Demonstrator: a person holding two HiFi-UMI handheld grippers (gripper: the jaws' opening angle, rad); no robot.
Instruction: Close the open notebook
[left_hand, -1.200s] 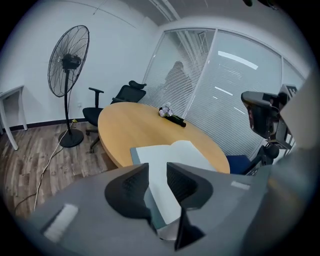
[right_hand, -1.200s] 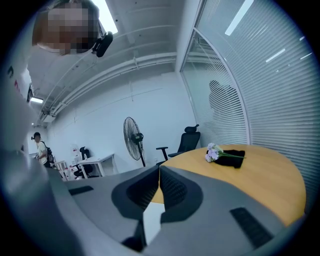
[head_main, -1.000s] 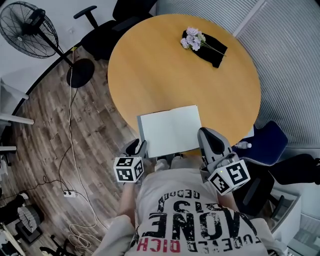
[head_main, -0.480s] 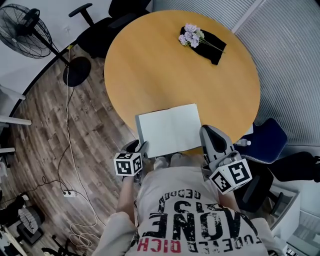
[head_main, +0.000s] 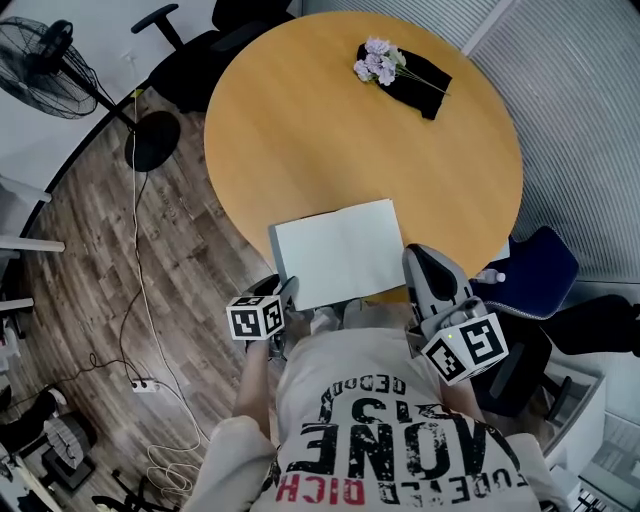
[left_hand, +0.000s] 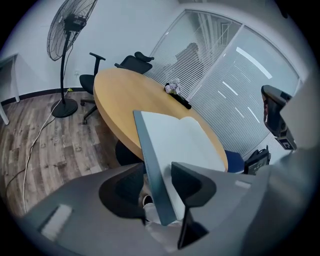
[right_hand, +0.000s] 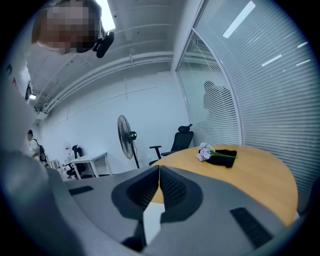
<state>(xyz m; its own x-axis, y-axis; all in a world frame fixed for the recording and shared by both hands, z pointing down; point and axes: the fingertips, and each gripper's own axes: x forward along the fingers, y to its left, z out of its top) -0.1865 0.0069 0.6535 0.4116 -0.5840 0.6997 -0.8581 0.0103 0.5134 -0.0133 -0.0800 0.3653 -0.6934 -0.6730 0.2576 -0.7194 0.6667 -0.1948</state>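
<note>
The open notebook (head_main: 340, 252) lies flat with white pages up on the round wooden table (head_main: 300, 130), at the edge nearest me. My left gripper (head_main: 285, 296) is at its near left corner. In the left gripper view the notebook's grey cover edge (left_hand: 150, 160) runs between the two open jaws of that gripper (left_hand: 157, 186), with a gap on the left side. My right gripper (head_main: 421, 262) is just off the notebook's right edge. Its jaws meet with nothing held in the right gripper view (right_hand: 159, 189), and a strip of white page (right_hand: 152, 221) shows below them.
Purple flowers (head_main: 378, 58) lie on a black cloth (head_main: 425, 82) at the table's far side. A standing fan (head_main: 50, 55) and black office chairs (head_main: 185, 60) stand to the left, a blue chair (head_main: 540, 270) to the right. A cable (head_main: 145, 300) trails on the wooden floor.
My left gripper has sunk a little at the notebook's near left corner. The right gripper and the notebook have stayed where they were.
</note>
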